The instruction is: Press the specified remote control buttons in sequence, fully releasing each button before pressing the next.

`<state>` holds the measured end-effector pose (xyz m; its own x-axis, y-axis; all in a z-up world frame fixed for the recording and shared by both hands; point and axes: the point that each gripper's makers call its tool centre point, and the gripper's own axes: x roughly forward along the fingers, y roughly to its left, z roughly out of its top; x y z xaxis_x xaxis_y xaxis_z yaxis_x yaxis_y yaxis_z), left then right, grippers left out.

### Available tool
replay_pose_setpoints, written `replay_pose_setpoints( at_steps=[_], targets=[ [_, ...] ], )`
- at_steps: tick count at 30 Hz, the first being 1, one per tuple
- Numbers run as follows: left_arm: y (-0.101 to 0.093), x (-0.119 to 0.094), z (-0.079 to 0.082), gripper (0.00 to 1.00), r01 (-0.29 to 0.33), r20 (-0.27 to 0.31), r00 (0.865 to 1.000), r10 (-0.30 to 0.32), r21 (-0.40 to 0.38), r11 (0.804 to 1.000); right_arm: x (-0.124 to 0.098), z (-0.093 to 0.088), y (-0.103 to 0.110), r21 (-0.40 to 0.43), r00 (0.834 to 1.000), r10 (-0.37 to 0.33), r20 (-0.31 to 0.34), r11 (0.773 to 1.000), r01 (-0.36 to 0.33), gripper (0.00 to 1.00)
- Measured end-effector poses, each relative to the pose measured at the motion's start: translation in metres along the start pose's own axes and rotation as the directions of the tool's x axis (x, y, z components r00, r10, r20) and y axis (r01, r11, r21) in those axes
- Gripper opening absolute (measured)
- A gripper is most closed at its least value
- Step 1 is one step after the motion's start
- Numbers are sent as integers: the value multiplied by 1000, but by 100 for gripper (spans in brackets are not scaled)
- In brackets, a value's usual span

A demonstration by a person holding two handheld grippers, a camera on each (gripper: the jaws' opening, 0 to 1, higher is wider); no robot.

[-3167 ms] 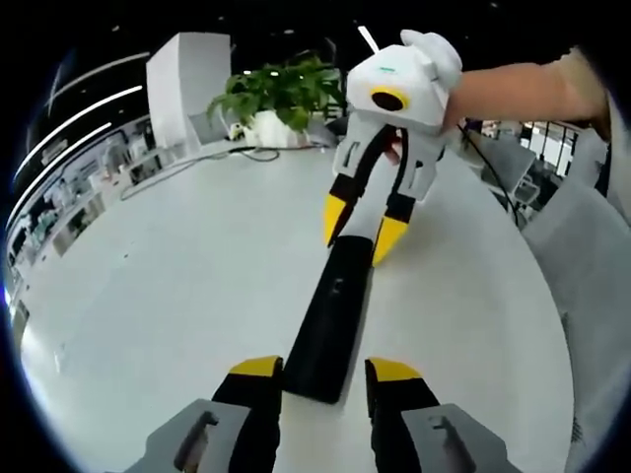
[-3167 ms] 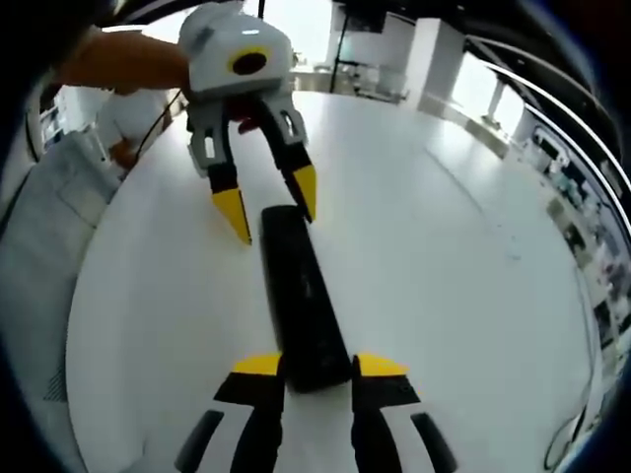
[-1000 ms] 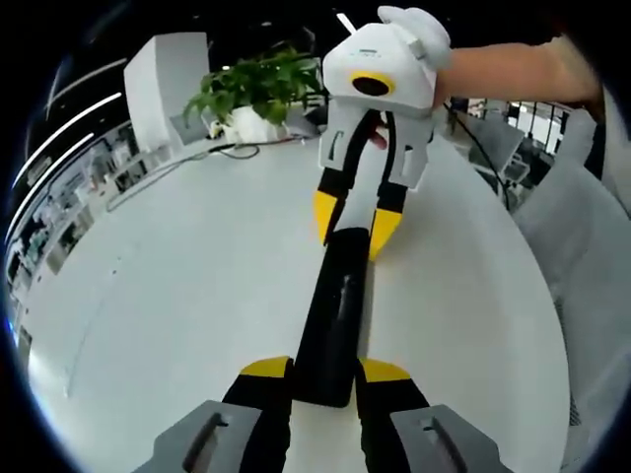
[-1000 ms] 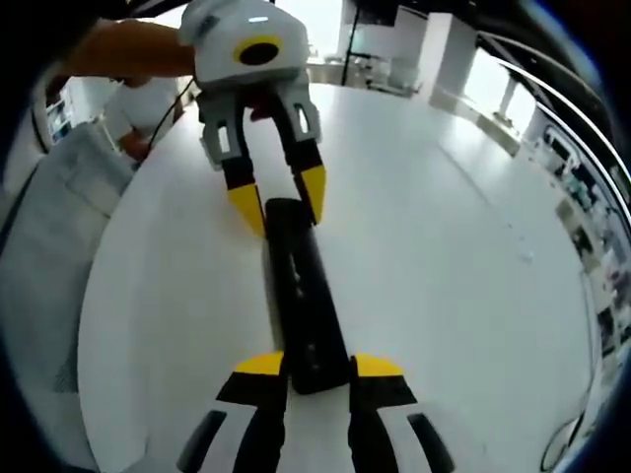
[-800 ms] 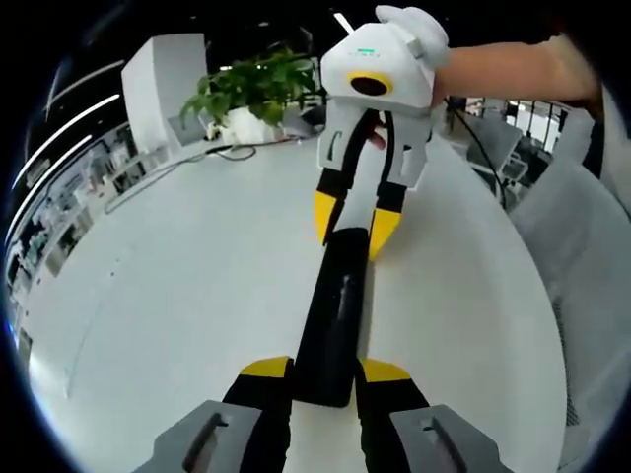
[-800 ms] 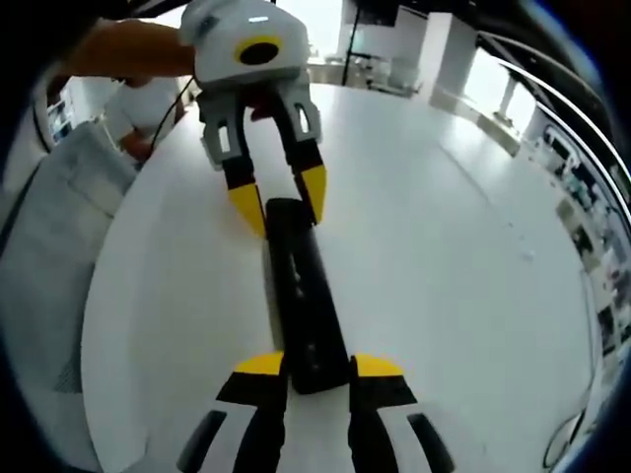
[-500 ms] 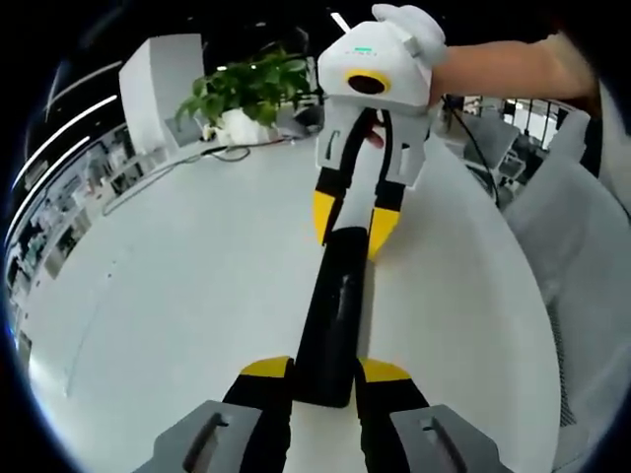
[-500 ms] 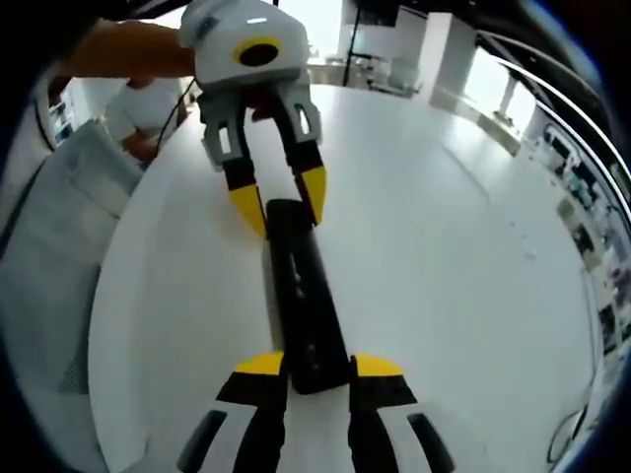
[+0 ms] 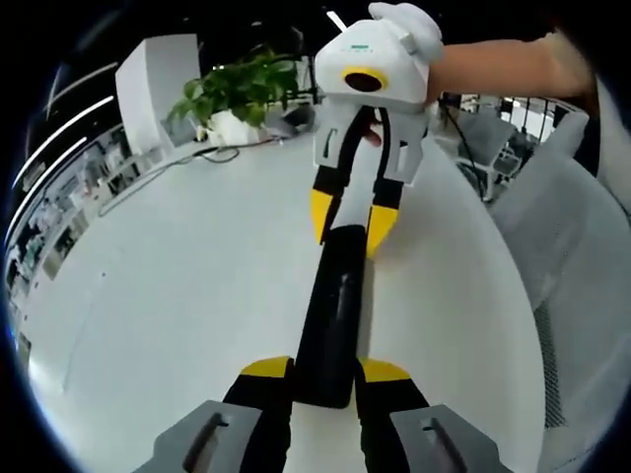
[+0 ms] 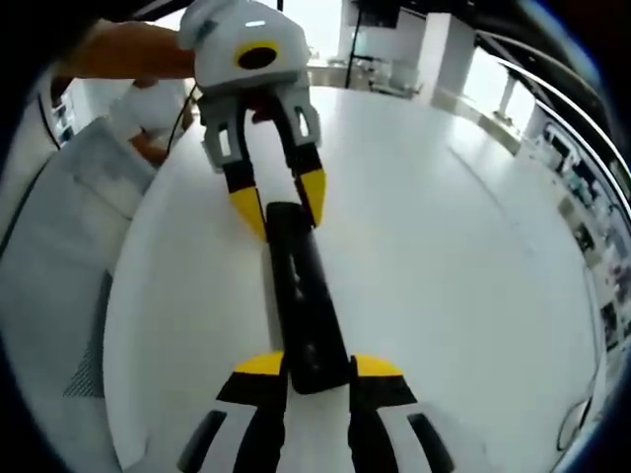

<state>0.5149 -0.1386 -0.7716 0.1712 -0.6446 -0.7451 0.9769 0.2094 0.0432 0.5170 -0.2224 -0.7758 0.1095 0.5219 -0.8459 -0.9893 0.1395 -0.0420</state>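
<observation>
Both claws were clamped on the black remote (image 9: 330, 315), lying on the white table (image 9: 177, 296). Left claw (image 9: 325, 369) held one end and right claw (image 10: 307, 366) the other.

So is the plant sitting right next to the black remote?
No, the plant sits far back at the table's edge, while the remote lies near the middle between both tongs.

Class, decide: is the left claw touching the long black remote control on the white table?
Touching. In the left gripper view, the left claw has its yellow-tipped jaws pressed against both sides of the long black remote control, no gap visible.
</observation>
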Motion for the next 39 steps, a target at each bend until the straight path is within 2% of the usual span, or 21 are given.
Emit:
replay_pose_setpoints(
  at_steps=[31,32,33,35,39],
  targets=[
    [-61,-6,-3,24,30,-25,999,-29,33,999,-11,-10,61,27,1000,5,21,1000,-5,20],
    [-65,-7,-4,20,38,-28,999,-38,31,999,-12,-10,63,32,1000,5,23,999,-6,15],
    [-62,-6,1,18,20,-6,1000,-20,25,999,-15,-6,56,0,999,-24,32,1000,24,13],
    [-60,-8,5,14,13,7,1000,-13,22,1000,-19,-1,54,39,998,-30,57,999,28,9],
    [-63,-6,4,12,17,3,1000,-17,10,1000,-19,-4,55,48,998,-35,56,998,32,8]
  ],
)
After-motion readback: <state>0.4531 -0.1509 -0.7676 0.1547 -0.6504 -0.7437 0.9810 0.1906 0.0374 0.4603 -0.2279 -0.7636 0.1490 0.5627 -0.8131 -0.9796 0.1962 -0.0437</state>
